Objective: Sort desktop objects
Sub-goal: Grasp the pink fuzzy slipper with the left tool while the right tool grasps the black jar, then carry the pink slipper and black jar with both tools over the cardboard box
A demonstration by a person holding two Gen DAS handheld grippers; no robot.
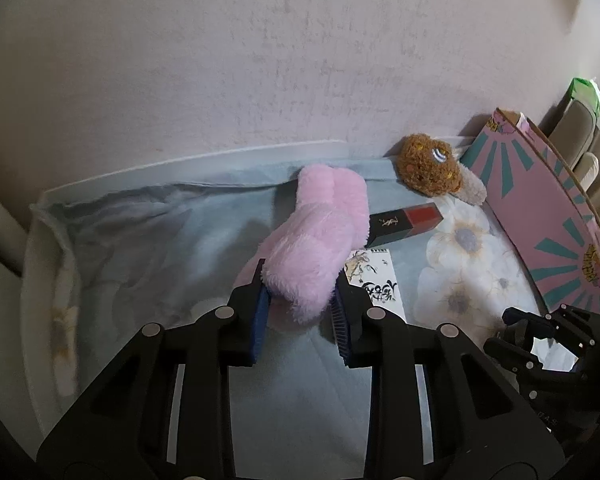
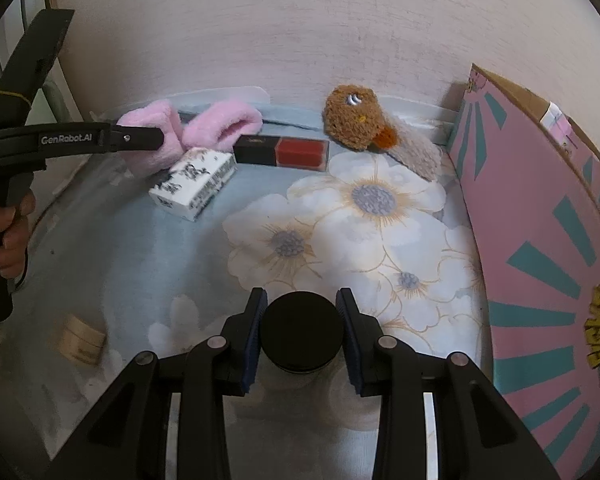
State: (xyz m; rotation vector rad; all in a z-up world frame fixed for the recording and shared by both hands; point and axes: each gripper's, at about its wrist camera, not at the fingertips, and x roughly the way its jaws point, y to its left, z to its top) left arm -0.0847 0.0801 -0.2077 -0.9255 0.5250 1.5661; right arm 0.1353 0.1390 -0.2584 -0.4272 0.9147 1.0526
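Note:
My left gripper is shut on a fluffy pink plush piece, which curves up toward the wall; it also shows in the right wrist view. My right gripper is shut on a jar with a round black lid over the floral cloth. A white box with black ink drawings lies beside the pink plush, also seen in the left wrist view. A black and red box lies behind it. A brown plush toy leans on the wall.
A large pink cardboard box with teal rays stands along the right side. A small wooden piece lies at the left front. The blue floral cloth covers the table. The wall is close behind.

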